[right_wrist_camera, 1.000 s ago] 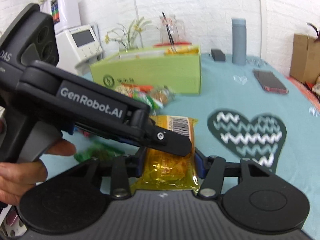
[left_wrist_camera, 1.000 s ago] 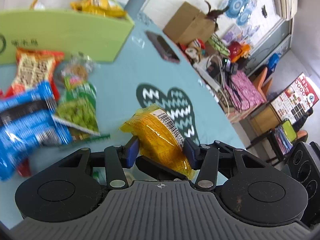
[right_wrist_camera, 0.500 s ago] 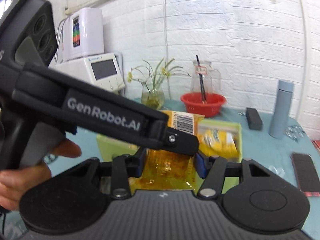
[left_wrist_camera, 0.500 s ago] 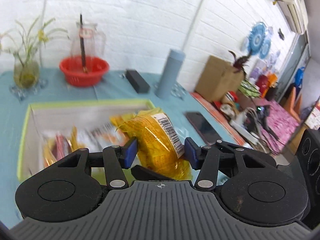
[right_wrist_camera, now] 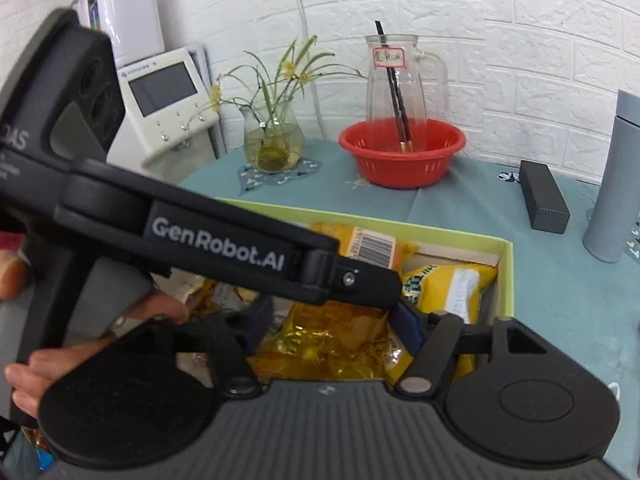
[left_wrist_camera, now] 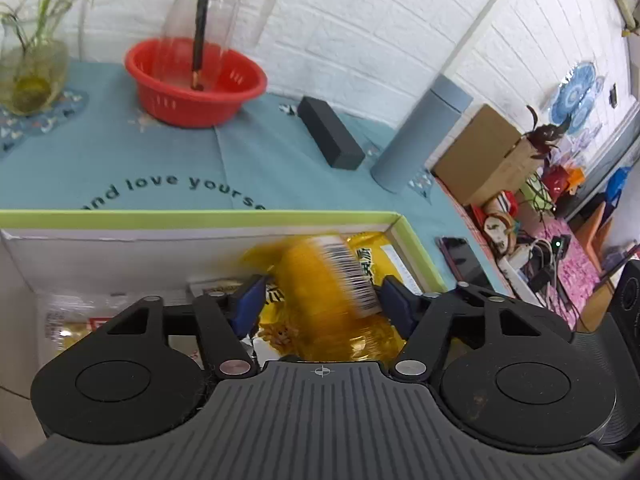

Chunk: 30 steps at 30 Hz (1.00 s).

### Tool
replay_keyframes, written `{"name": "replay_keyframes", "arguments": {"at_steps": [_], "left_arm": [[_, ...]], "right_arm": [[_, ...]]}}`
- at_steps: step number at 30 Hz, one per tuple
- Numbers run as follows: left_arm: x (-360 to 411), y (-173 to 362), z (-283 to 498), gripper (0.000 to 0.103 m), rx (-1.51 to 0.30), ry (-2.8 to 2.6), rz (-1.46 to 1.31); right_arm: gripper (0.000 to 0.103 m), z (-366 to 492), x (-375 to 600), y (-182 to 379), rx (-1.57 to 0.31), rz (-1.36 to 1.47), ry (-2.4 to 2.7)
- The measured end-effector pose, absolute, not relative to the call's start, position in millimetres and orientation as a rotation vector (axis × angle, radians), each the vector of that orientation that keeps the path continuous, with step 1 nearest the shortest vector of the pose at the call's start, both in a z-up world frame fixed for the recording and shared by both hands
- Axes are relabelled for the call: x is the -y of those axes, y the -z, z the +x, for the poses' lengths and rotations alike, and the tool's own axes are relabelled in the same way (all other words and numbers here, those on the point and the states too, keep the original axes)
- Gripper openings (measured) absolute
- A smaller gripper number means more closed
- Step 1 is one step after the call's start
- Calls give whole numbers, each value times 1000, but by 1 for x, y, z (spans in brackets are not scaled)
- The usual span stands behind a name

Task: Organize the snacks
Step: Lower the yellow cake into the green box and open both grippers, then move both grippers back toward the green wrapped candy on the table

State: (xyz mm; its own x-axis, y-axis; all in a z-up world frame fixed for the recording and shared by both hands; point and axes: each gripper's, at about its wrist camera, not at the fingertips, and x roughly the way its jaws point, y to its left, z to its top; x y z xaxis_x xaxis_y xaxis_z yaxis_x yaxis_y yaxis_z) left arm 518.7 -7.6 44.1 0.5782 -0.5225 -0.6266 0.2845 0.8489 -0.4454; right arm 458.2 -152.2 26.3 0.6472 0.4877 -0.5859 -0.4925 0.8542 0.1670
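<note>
Yellow film defines the snack pack (left_wrist_camera: 320, 304), which sits blurred between the blue pads (left_wrist_camera: 250, 304) of the left gripper (left_wrist_camera: 320, 304); the pads stand apart from its sides, so the jaws are released. The pack is inside the box (left_wrist_camera: 208, 216), over other yellow packs (left_wrist_camera: 368, 256) lying on the box floor near the right wall. From the right wrist view, the left gripper (right_wrist_camera: 352, 280) crosses the frame from the left, with a hand (right_wrist_camera: 100, 340) on its grip. The right gripper (right_wrist_camera: 332, 320) hangs over the same box (right_wrist_camera: 506, 276), its jaws spread wide with the pack (right_wrist_camera: 336, 328) showing between them; whether the pads touch the film cannot be told. A second yellow pack (right_wrist_camera: 444, 284) lies just beyond. Past the box, on the teal cloth (left_wrist_camera: 120, 160), stand a red basket (left_wrist_camera: 192, 84) holding a glass jug (right_wrist_camera: 400, 80), a vase (right_wrist_camera: 274, 144), a black block (left_wrist_camera: 330, 132) and a grey flask (left_wrist_camera: 420, 136). White brick wall (left_wrist_camera: 360, 20) closes the rear.
</note>
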Motion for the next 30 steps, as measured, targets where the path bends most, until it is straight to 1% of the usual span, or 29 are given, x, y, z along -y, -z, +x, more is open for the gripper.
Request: {"name": "replay_keyframes", "arguments": {"at_steps": [1, 3, 4, 5, 7, 10, 12, 14, 19, 22, 25, 30], "left_arm": [[5, -49, 513, 58, -814, 477, -314], [-1, -64, 496, 60, -763, 487, -312], [-4, -71, 486, 62, -740, 493, -309], [-7, -80, 472, 68, -707, 497, -307], [-14, -92, 443, 75, -654, 504, -307], [-19, -99, 398, 78, -616, 521, -300], [-21, -95, 364, 79, -610, 535, -303], [-23, -87, 334, 79, -619, 540, -303], [-35, -55, 261, 79, -675, 524, -348], [-44, -32, 224, 77, -760, 559, -418], [-41, -18, 205, 74, -819, 576, -413], [-22, -5, 205, 71, -872, 551, -345]], "right_arm": [[75, 457, 153, -27, -648, -2, -553], [77, 448, 154, -36, -584, -20, -533], [81, 436, 155, -42, -553, -32, -526], [87, 424, 157, -48, -527, -42, -520], [96, 397, 161, -58, -476, -61, -508], [95, 347, 166, -65, -446, -82, -503], [96, 314, 168, -61, -456, -83, -499], [101, 282, 168, -52, -478, -78, -498], [101, 209, 163, -21, -552, -56, -491], [101, 172, 156, -4, -596, -50, -507], [101, 145, 147, 15, -639, -29, -504], [100, 135, 128, 27, -621, -37, -499]]}}
